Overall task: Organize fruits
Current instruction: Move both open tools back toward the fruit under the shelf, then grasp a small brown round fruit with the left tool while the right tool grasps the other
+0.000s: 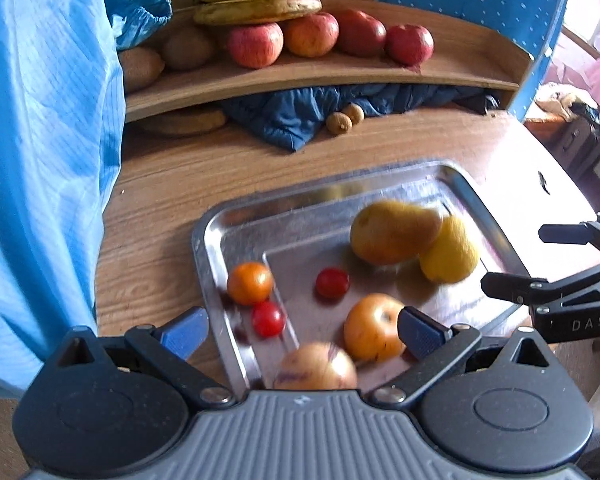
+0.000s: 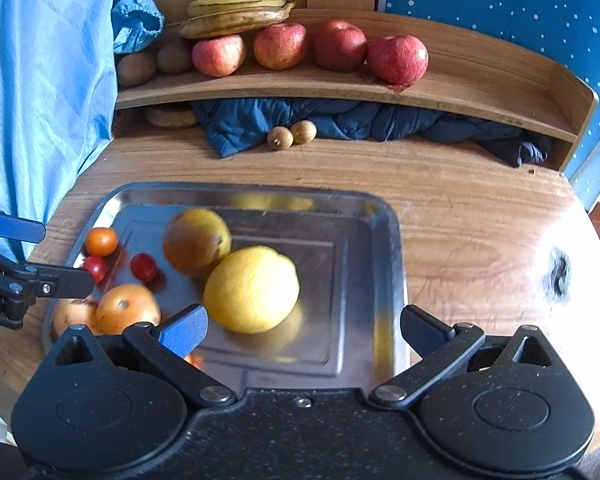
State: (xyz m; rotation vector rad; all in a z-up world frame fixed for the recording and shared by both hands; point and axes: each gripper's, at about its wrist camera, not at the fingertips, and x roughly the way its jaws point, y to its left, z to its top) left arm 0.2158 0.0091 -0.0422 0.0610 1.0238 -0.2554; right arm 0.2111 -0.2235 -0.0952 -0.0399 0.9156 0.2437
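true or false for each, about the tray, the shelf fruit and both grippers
1. Four apples sit in a row on the wooden shelf. True.
2. The bananas lie in the metal tray. False: they are on the shelf, above the apples.
3. The right gripper is shut on the lemon. False: it is open, holding nothing.
4. The left gripper is open. True.
5. Two small brown fruits lie on the table beside the dark blue cloth. True.

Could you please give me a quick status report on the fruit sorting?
Left gripper open, empty, over tray near edge. Right gripper open, empty, lemon just ahead. Mango touching lemon. Nothing blocking.
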